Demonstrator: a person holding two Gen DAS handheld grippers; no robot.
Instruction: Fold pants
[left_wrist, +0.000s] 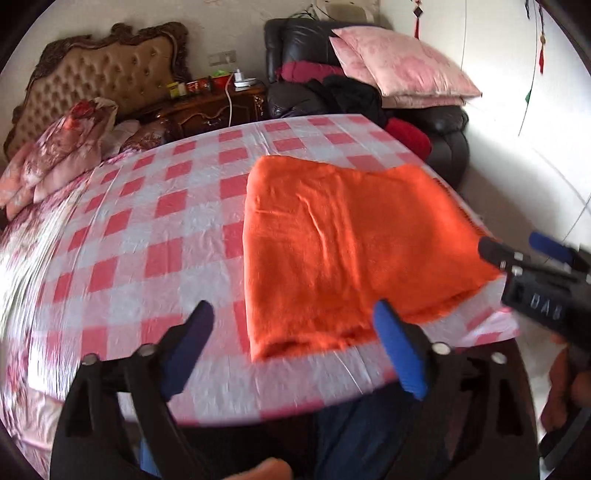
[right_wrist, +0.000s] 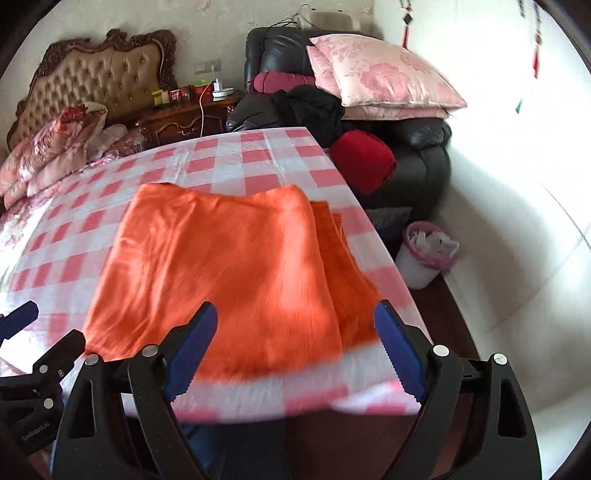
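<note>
- The orange pants (left_wrist: 343, 251) lay on the pink-and-white checked table cover (left_wrist: 155, 206), folded into a thick, nearly square bundle near the table's near right corner. I took that for a convenient spot, close to the person standing at that edge.
- In the right wrist view the bundle showed stacked layers stepping out along its right side, so I judged the folding far along, perhaps finished. I could not tell whether another fold was meant.
- The left gripper (left_wrist: 295, 350) hung with its jaws spread wide and nothing between them. Its blue fingers (left_wrist: 400, 354) framed the bundle's near left corner from above the table edge, the cloth just beyond the tips and apart from them.
- The right gripper (right_wrist: 295, 350) was likewise spread wide and empty, poised over the near edge of the bundle. The fabric lay between and beyond its fingers without any pad pressing on it.
- Each tool showed at the margin of the other's view, the left one low at the left of the right view and the right one at the right of the left view. They flanked the pants on either side.
- Both views were smeared with motion blur at the near table edge, so exactly how near the tips came to the cloth I could not say.
- Wide, empty jaws beside a flat bundle suggested to me a release, with the pants left to rest on their own.
- Behind the table stood a tufted headboard (left_wrist: 96, 77), a dark sofa (left_wrist: 436, 122) with pink pillows (left_wrist: 402, 62), and a small bin (right_wrist: 424, 254) on the floor.
</note>
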